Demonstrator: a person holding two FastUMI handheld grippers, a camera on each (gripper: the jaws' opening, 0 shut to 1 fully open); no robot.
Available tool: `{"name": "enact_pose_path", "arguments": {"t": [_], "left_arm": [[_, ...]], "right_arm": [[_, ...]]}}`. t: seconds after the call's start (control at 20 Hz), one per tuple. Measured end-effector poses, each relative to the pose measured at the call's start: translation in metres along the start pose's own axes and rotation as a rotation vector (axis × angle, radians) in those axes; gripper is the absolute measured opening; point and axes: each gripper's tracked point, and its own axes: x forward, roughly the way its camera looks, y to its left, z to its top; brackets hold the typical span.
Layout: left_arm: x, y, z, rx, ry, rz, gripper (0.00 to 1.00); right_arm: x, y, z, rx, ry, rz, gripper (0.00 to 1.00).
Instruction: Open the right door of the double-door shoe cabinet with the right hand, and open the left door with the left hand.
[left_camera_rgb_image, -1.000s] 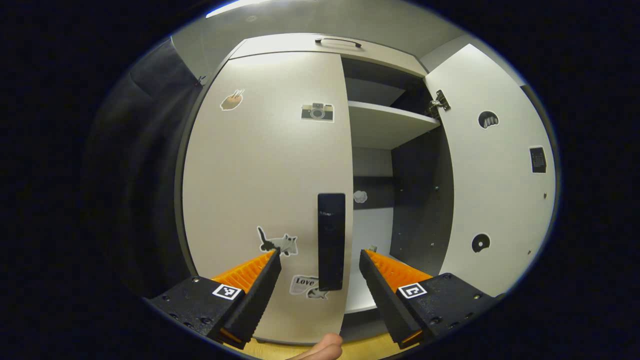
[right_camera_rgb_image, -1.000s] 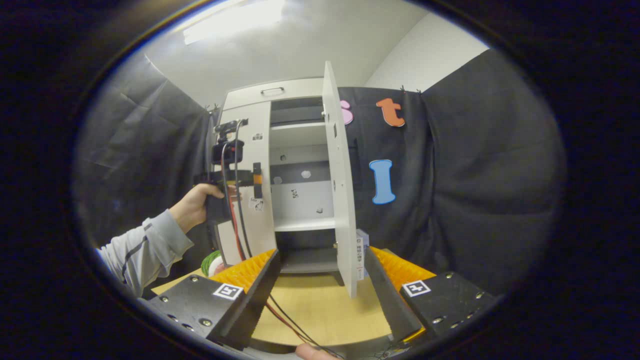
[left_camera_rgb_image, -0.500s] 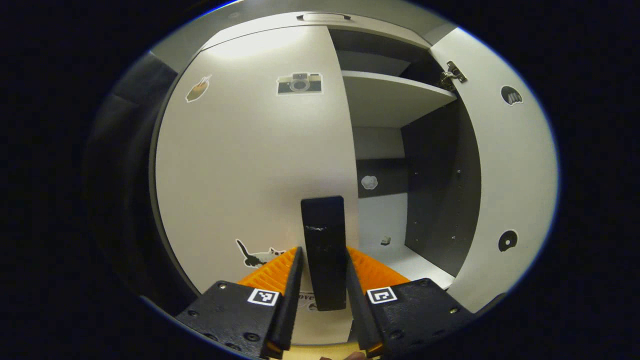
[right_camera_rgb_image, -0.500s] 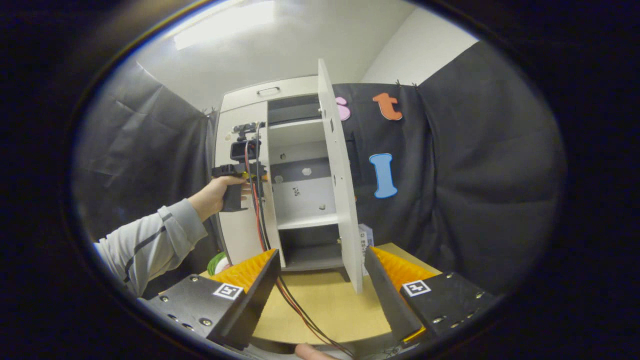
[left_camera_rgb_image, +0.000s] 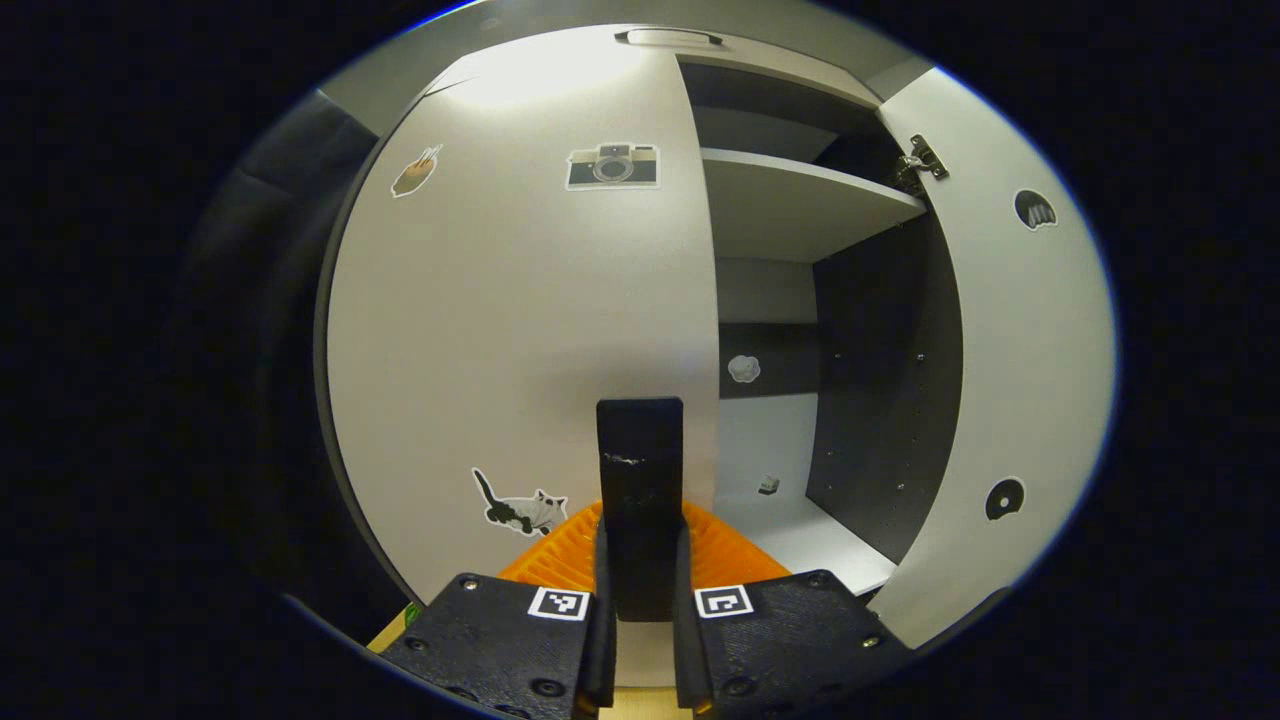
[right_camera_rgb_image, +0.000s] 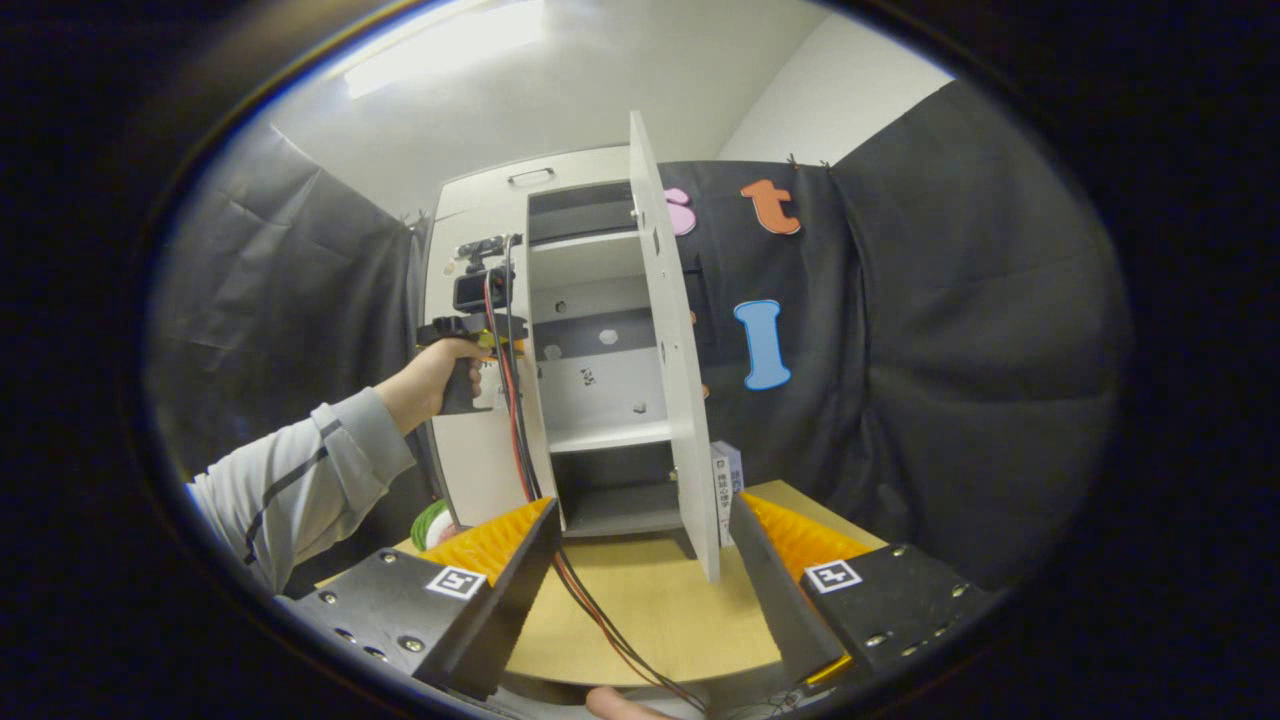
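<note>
Now the left claw (left_camera_rgb_image: 640, 600) is clamped on the black handle (left_camera_rgb_image: 640, 480) of the left door (left_camera_rgb_image: 520, 330), which is shut. The handle stands tall, straight up between the two fingers, right in front of the claw. The door's hinge is off to the claw's left, so I think the pull must swing that way. The right claw (right_camera_rgb_image: 640, 560) hangs spread wide and empty, with the open right door (right_camera_rgb_image: 672, 360) edge-on ahead of it.
</note>
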Motion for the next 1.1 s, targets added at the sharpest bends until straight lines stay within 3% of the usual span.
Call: {"name": "enact_pose_path", "arguments": {"t": [0.2, 0.7, 1.0, 1.1], "left_arm": [[-0.02, 0.003, -0.002, 0.002, 0.001, -0.028, 0.24], [-0.098, 0.033, -0.007, 0.002, 0.003, -0.195, 0.24], [-0.131, 0.056, -0.009, 0.03, -0.004, -0.215, 0.24], [-0.142, 0.068, -0.009, 0.034, -0.002, -0.224, 0.25]], "right_arm": [[-0.002, -0.007, -0.004, 0.005, 0.015, -0.02, 1.0], [0.0, -0.002, -0.003, 0.008, 0.014, -0.019, 1.0], [0.005, 0.005, -0.01, 0.011, 0.029, -0.007, 0.96], [0.006, 0.011, -0.01, 0.008, 0.03, 0.007, 1.0]]}}
